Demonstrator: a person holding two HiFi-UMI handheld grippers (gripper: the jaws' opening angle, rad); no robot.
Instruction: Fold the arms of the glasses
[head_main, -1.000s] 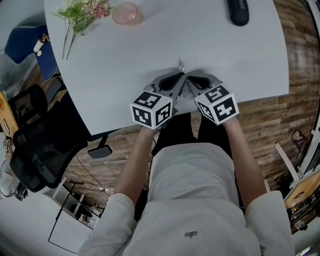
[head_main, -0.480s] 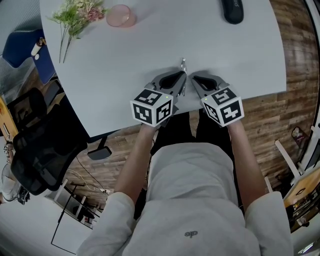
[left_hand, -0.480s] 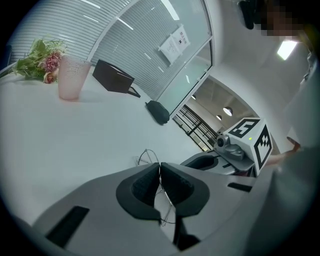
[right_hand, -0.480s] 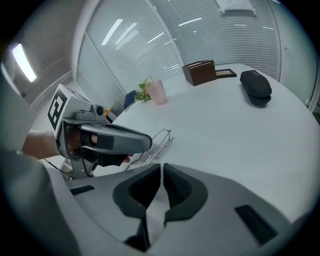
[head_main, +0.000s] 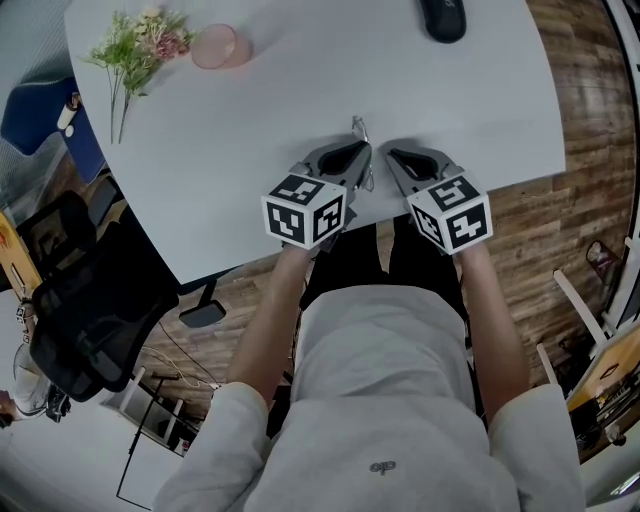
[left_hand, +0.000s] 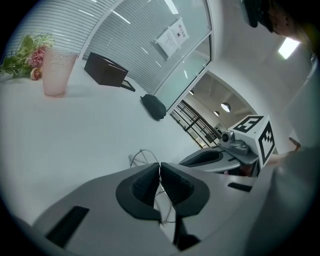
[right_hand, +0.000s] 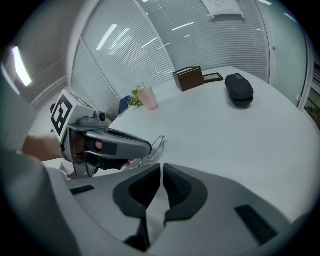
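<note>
White tabletop (head_main: 250, 120) carries everything in sight. At its far left corner lie a bunch of flowers (head_main: 135, 45) and, just beside them, a pink cup (head_main: 215, 47), both well apart from the work.

Close to the near edge, about midway along it, the left gripper (left_hand: 160, 167) has its jaws pressed together on a thin wire part of the glasses (left_hand: 141, 156). In the left gripper view the wire runs down between the dark pads (left_hand: 142, 187), and the rest of the frame pokes out beyond the tips towards the middle of the table. Whether the frame rests on the surface or hangs just above it I cannot tell.

Just to the right, the right gripper (right_hand: 162, 170) sits near the same edge with its jaws drawn almost together on nothing; the glasses show beyond and to the left of its tips, not touching them. At the far edge on the right lies a black case (head_main: 443, 18), untouched.

As for progress, the frame is so fine and so much hidden behind the left gripper that I cannot say whether either arm is folded. My reading is that the job is midway: the frame is steadied by one gripper while the other stands free, so at least one arm probably needs swinging in or checking.
</note>
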